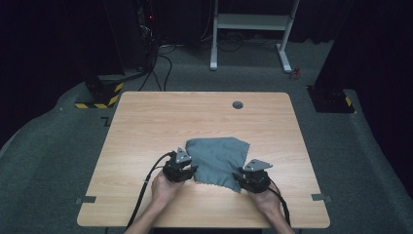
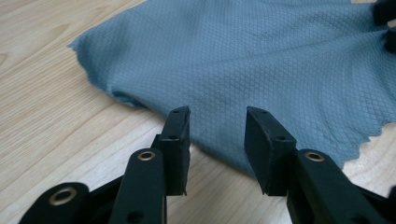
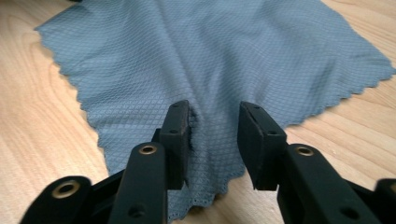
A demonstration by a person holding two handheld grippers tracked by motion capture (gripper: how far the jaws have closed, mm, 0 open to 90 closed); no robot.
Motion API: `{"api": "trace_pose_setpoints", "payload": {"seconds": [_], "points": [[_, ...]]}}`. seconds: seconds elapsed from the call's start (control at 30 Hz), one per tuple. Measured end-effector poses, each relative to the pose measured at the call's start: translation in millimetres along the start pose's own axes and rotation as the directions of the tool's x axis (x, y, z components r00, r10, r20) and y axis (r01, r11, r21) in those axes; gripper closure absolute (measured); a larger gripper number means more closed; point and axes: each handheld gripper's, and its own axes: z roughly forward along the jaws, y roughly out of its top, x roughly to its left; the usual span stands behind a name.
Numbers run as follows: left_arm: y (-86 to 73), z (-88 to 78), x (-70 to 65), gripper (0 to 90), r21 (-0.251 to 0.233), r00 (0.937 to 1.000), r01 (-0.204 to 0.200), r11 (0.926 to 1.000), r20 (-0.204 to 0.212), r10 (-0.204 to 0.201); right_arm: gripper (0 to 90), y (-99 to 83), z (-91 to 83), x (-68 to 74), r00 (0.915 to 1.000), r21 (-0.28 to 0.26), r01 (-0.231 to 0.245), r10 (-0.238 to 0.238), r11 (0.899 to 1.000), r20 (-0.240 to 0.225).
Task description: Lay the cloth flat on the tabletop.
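- The grey-blue cloth [image 1: 216, 162] lies on the near half of the wooden counter [image 1: 146, 122], somewhat rumpled, with a soft ridge running through it and pinked, zigzag edges.
- It looks partly doubled over on its left side, where a rounded fold shows in the left gripper view; whether that fold is finished I cannot tell.
- The left claw [image 2: 217, 135] is spread, its jaws standing apart over the cloth's near left edge with nothing pinched between them.
- The right claw [image 3: 212, 135] is likewise spread, hovering over the cloth's near right corner; fabric lies beneath the gap, but the pads do not press on it.
- Judging by this, the cloth is lying free, released by both claws. What seems left is smoothing the ridge and perhaps another fold.
- Beyond the counter: grey carpet, a white frame [image 1: 251, 29], dark stands.
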Motion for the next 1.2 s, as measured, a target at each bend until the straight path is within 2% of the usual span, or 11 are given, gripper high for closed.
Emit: {"api": "trace_pose_setpoints", "payload": {"seconds": [0.13, 0.27, 0.43, 0.53, 0.7, 0.8, 0.93, 1.03, 1.1, 1.13, 1.2], "points": [[1.6, 4.6, -6.1, 61.7, 0.007, 0.9996, -0.028, 0.9996, 0.008, 0.028, 61.0, -3.3, -7.4, -10.1, 0.9989, -0.036, -0.04, 0.041, 0.999, 0.022], [0.7, 9.8, -9.9, 66.1, 0.027, 0.9989, -0.047, 0.9985, 0.01, 0.046, 60.1, -7.9, -11.1, -18.9, 0.9969, -0.034, -0.074, 0.075, 0.997, 0.026], [5.8, 12.3, -13.3, 83.2, 0.044, 0.9961, -0.084, 0.9955, 0.028, 0.083, 60.1, -7.6, -7.8, -16.3, 0.9986, -0.054, -0.048, 0.049, 0.997, 0.023], [11.6, 12.0, -11.9, 89.9, 0.047, 0.9949, -0.092, 0.9947, 0.046, 0.09, 60.2, -6.7, -3.6, -13.5, 0.999, -0.037, -0.035, 0.036, 0.999, 0.027], [30.9, 6.4, -8.9, 90.0, 0.012, 0.9938, -0.092, 0.9957, 0.063, 0.091, 59.2, -7.4, -2.6, -14.2, 0.999, -0.026, -0.039, 0.04, 0.999, 0.022], [38.1, 9.6, -8.7, 89.9, 0.017, 0.9923, -0.089, 0.9958, 0.087, 0.088, 59.1, -7.2, -2.1, -14.1, 0.9991, -0.02, -0.036, 0.036, 0.999, 0.022], [32.3, 17.0, -8.0, 64.9, 0.052, 0.9962, -0.078, 0.9956, 0.043, 0.076, 58.9, -7.4, -2.1, -13.7, 0.999, -0.018, -0.037, 0.037, 0.999, 0.023], [26.2, 21.2, -7.0, 56.1, 0.07, 0.9984, -0.043, 0.9966, 0.038, 0.041, 58.9, -7.1, -1.8, -13.8, 0.9991, -0.013, -0.037, 0.038, 0.999, 0.022], [24.3, 25.7, -9.2, 56.0, 0.097, 0.998, -0.058, 0.9936, 0.032, 0.055, 58.9, -7.1, -1.6, -13.6, 0.999, -0.011, -0.038, 0.038, 0.999, 0.022], [24.2, 27.3, -9.9, 56.9, 0.086, 0.9979, -0.058, 0.9946, 0.034, 0.055, 58.9, -7.0, -1.3, -13.3, 0.999, -0.012, -0.037, 0.038, 0.999, 0.023], [25.8, 29.0, -9.8, 65.6, 0.085, 0.9975, -0.056, 0.9948, 0.048, 0.052, 58.9, -6.8, -1.1, -13.1, 0.9992, -0.01, -0.031, 0.031, 0.999, 0.024]]}}
